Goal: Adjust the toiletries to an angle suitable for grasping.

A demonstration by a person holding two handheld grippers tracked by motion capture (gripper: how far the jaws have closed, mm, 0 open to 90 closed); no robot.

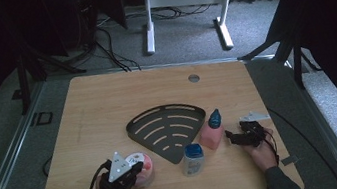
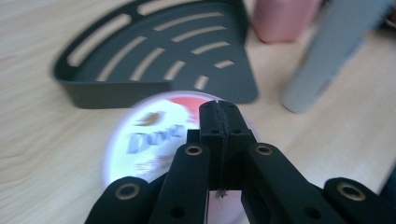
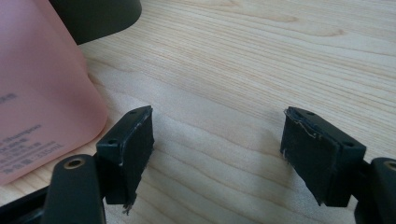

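A round white Dove jar [image 1: 145, 165] stands at the table's front left, and its lid [image 2: 149, 140] lies just under my left gripper [image 2: 218, 112]. The jaws of that gripper [image 1: 138, 167] are pressed together with nothing between them. A black fan-shaped slotted rack [image 1: 166, 127] lies in the middle, just beyond the jar [image 2: 154, 51]. A pink bottle [image 1: 211, 134] with a blue cap stands at the rack's right corner. My right gripper [image 1: 231, 138] rests right of it, open, with bare wood between its jaws [image 3: 217, 144] and the pink bottle [image 3: 37, 93] at its left.
A white bottle with a blue cap [image 1: 193, 160] stands in front of the rack, between the jar and the pink bottle. The wooden table [image 1: 106, 98] has a round cable hole [image 1: 194, 78] near its far edge. Beyond it are carpet, cables and a desk frame.
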